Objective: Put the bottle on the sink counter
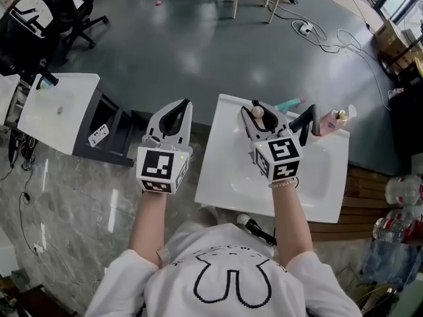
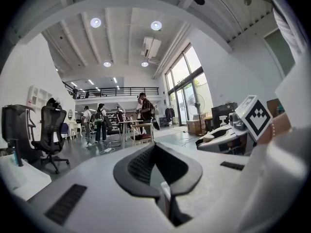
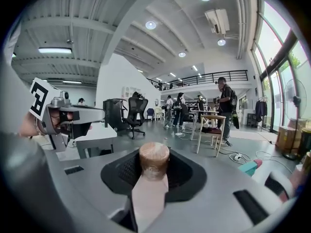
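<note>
The right tongs [image 1: 254, 108] clamp a pale pink bottle with a round brown cap [image 3: 151, 176], not yet set down. The white sink tabletop [image 1: 221, 170] lies beneath them. The left tongs [image 1: 180, 107] are closed and empty. Lowering and release remain.

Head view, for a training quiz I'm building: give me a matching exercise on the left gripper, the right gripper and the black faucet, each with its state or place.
1. left gripper
2. right gripper
3. faucet

A. stands at the far edge of the sink counter
B. shut on the bottle
C. shut, empty, beside the sink counter

Pairs: 1-C, 2-B, 3-A
</note>
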Available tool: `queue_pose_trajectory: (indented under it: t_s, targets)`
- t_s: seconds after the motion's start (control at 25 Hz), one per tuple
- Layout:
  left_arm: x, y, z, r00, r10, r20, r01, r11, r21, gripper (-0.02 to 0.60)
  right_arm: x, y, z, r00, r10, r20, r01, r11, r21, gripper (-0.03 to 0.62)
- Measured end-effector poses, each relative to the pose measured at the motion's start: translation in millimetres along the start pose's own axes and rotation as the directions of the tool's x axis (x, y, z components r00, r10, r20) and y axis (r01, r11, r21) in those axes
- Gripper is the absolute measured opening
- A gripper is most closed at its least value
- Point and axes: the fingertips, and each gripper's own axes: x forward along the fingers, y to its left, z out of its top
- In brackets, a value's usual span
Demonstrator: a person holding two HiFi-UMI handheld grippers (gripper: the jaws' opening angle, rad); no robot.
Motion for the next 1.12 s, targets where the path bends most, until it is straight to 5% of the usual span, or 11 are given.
queue_pose_trajectory:
  t_s: [1.12]
  targets:
    - [32.1,38.2,-44.9,0.997,-0.058,-0.051,0.059,0.998,0.001,0.009,107.4,-17.6,-97.2,0.984,-0.062,-0.166,0.08,0.991,0.107,0.137]
